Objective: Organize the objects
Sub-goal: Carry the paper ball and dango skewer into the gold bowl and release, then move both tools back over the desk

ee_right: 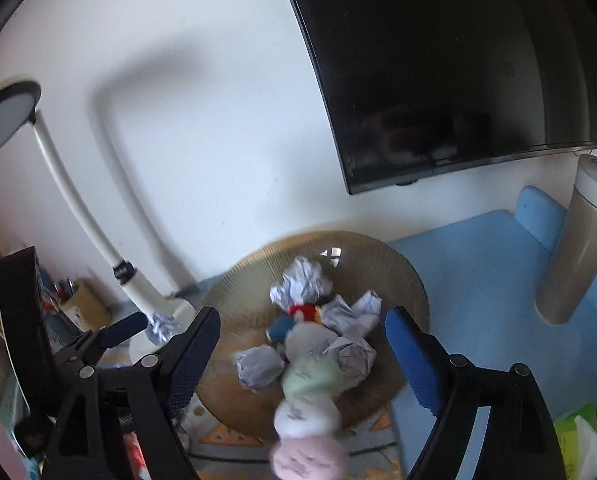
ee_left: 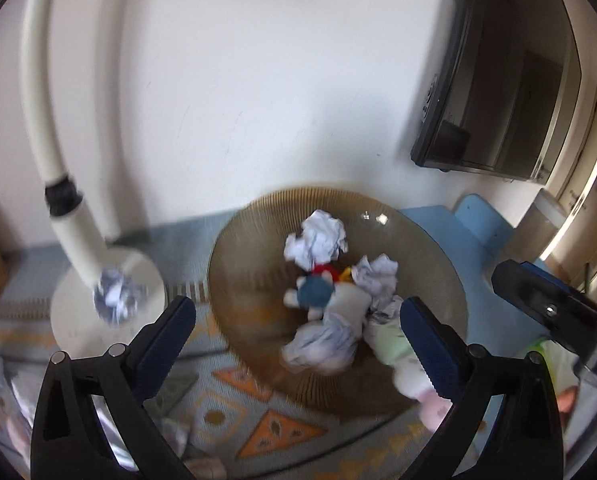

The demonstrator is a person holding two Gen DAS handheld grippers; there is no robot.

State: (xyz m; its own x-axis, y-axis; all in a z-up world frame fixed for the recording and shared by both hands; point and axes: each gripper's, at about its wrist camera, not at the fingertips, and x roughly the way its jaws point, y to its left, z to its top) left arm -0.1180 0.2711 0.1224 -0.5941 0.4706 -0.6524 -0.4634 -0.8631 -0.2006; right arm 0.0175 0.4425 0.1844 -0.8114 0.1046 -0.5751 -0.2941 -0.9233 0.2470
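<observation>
Now, left gripper (ee_left: 298,344) jaws apart and holding nothing, right gripper (ee_right: 302,356) the same — amber bowl (ee_right: 402,276) ahead between both pairs of fingers, crumpled papers (ee_left: 316,240) and soft toys (ee_right: 310,380) heaped inside.

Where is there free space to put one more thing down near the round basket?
The blue mat, between the round basket and the grey bottle, is bare. The basket's far inside, behind the paper balls, also has room. Its middle and near side are crowded with paper and soft toys; the lamp base holds another ball.
</observation>
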